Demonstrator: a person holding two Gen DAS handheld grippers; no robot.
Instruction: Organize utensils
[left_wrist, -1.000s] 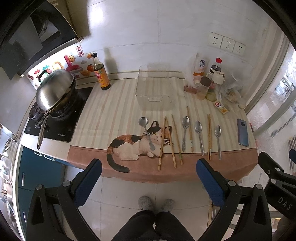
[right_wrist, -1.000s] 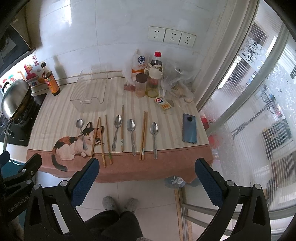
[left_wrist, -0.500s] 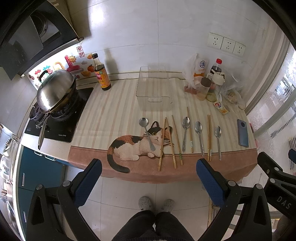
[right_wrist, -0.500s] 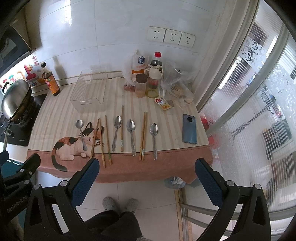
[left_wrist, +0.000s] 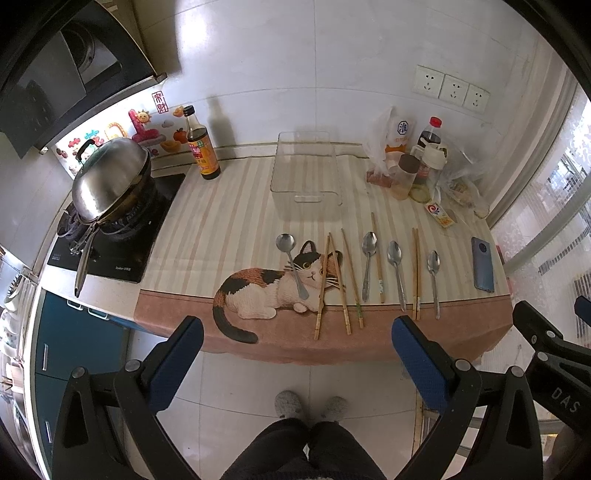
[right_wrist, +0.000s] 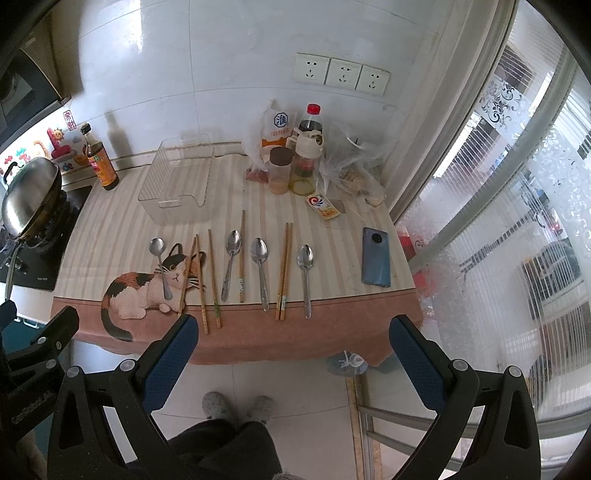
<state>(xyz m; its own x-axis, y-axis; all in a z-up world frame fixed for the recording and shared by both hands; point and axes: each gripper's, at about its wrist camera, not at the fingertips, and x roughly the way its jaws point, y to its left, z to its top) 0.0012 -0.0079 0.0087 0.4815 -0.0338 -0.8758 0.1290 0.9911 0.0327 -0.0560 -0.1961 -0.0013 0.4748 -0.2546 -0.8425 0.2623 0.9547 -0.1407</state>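
Several metal spoons and wooden chopsticks lie in a row on a striped tablecloth with a cat picture (left_wrist: 266, 288). One spoon (left_wrist: 293, 264) rests on the cat, a crossed chopstick pair (left_wrist: 330, 280) to its right, then more spoons (left_wrist: 368, 262) (left_wrist: 397, 271) (left_wrist: 434, 277) and chopsticks (left_wrist: 416, 273). A clear plastic tray (left_wrist: 306, 173) stands empty behind them. My left gripper (left_wrist: 295, 363) and right gripper (right_wrist: 291, 360) are both open, held back from the table's front edge, above the floor. The same tray (right_wrist: 177, 181) and spoons (right_wrist: 305, 273) show in the right wrist view.
A wok (left_wrist: 110, 181) sits on a stove at the left with a sauce bottle (left_wrist: 201, 147) beside it. Bottles, jars and bags (left_wrist: 413, 166) crowd the back right. A blue phone (left_wrist: 483, 264) lies at the table's right end. The person's feet (left_wrist: 310, 406) stand below.
The views have barely shifted, with a slight drift toward the table. Nothing on the table has moved and both grippers stay open.
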